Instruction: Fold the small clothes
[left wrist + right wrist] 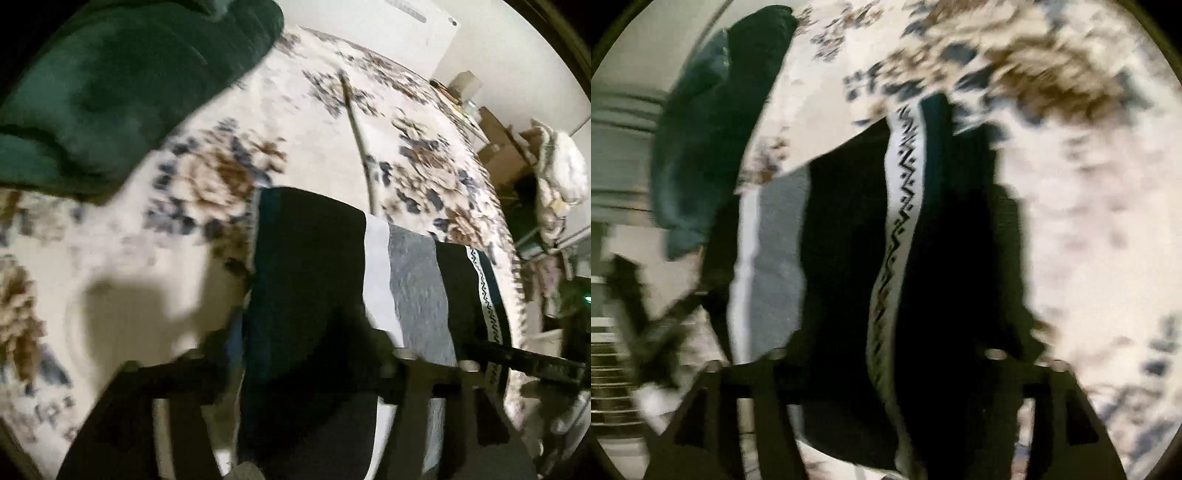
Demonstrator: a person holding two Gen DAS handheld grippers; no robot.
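Note:
A small dark garment [310, 266] with white and grey bands and a white zigzag trim hangs stretched between my two grippers above a floral bed cover [207, 155]. My left gripper [295, 373] is shut on its dark end. In the right wrist view the same garment [849, 240] fills the middle, its zigzag trim [897, 221] running downward, and my right gripper [886, 373] is shut on it. My right gripper also shows in the left wrist view [532, 362] at the trim end. The fingertips are hidden by cloth.
A dark green garment [122, 81] lies on the bed at upper left; it also shows in the right wrist view [713, 136]. A thin stick [358, 140] lies on the cover. Cardboard boxes [498, 147] and a heap of pale cloth [557, 173] stand beyond the bed's right edge.

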